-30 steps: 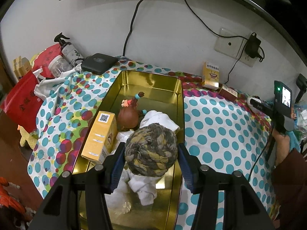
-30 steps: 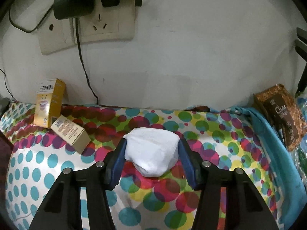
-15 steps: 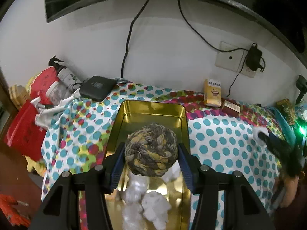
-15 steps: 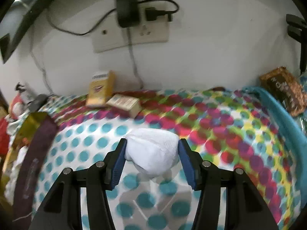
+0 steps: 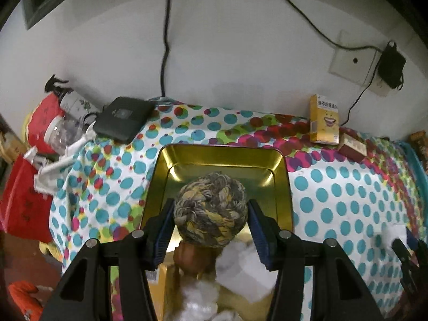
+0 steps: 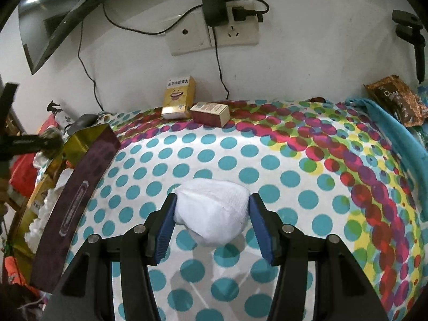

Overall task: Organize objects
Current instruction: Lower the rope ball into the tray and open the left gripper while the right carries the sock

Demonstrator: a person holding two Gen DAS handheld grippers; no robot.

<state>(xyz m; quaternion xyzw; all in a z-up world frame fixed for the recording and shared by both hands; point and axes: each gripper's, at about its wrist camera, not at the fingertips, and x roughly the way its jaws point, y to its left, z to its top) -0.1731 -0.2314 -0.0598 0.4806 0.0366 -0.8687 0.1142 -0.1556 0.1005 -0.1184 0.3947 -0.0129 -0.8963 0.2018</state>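
Note:
My left gripper (image 5: 210,215) is shut on a braided yellow-grey rope ball (image 5: 210,208) and holds it above the gold tin (image 5: 222,152), over white cloths (image 5: 240,270) and a brown round thing (image 5: 188,258) inside. My right gripper (image 6: 212,215) is shut on a rolled white cloth (image 6: 212,215) and holds it a little above the polka-dot tablecloth (image 6: 267,160). The tin's side (image 6: 77,198) shows at the left of the right wrist view. The right gripper also shows in the left wrist view (image 5: 406,254) at the far right.
A yellow box (image 6: 178,97) and a brown box (image 6: 210,113) stand by the back wall under a socket (image 6: 214,37). A black device (image 5: 123,119), a bottle (image 5: 68,99) and red bags (image 5: 24,195) lie left. A brown packet (image 6: 398,100) lies right.
My left gripper has lifted the rope ball and pulled back over the tin. My right gripper has carried the white cloth back from the wall, toward the tin.

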